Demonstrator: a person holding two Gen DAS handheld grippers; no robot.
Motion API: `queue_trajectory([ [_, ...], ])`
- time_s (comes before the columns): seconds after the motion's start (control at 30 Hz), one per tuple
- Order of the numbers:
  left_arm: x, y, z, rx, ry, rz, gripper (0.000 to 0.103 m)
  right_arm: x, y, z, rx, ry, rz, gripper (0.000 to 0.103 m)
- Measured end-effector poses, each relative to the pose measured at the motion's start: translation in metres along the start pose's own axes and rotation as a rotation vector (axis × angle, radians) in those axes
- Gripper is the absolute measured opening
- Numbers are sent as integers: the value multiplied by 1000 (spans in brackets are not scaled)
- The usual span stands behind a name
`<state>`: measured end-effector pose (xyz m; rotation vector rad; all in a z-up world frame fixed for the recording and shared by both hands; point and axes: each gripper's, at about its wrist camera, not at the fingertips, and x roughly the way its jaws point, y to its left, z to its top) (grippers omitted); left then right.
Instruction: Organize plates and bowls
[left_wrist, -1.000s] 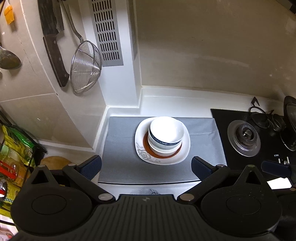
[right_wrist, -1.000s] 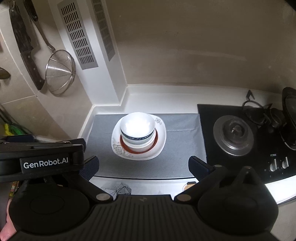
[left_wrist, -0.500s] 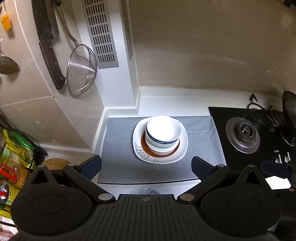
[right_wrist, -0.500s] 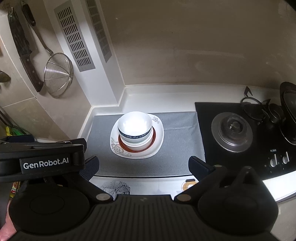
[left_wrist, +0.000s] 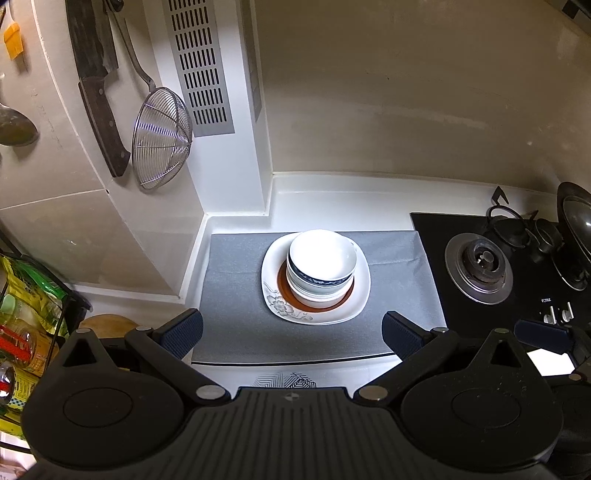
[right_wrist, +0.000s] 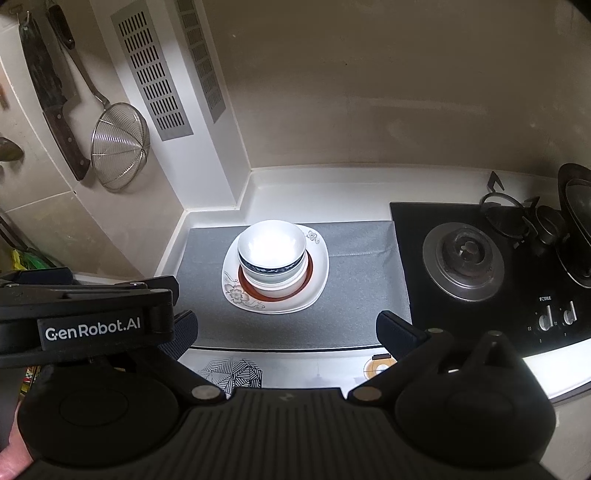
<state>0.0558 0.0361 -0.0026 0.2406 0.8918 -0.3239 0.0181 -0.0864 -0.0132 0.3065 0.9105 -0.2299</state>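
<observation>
stacked bowls on a plate, both hand-held grippers spread wide and empty

the white square plate with grey flower print (left_wrist: 280, 301) lies on the grey rectangular mat (left_wrist: 236, 295) on the white desk (left_wrist: 332, 192), and it carries a brown-rimmed round dish (left_wrist: 284, 284) with nested bowls in it: a white bowl with a dark blue band (left_wrist: 321, 258) sits on top of plain white bowls (left_wrist: 314, 293) (how many, i cannot tell). the left hand-held gripper (left_wrist: 291, 332) hovers near the mat's front edge, fingers apart, grasping nothing; the right hand-held gripper (right_wrist: 286, 330) likewise, just beside it. the black gas hob (right_wrist: 461, 258) stands to the right; a wire mesh strainer (left_wrist: 160, 142) hangs on the wall.
</observation>
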Motion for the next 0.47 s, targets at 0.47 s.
queue_trajectory([
  [0.47,6,24,-4,-10,9,-9,103,6,22,-3,-29,17,-6,103],
])
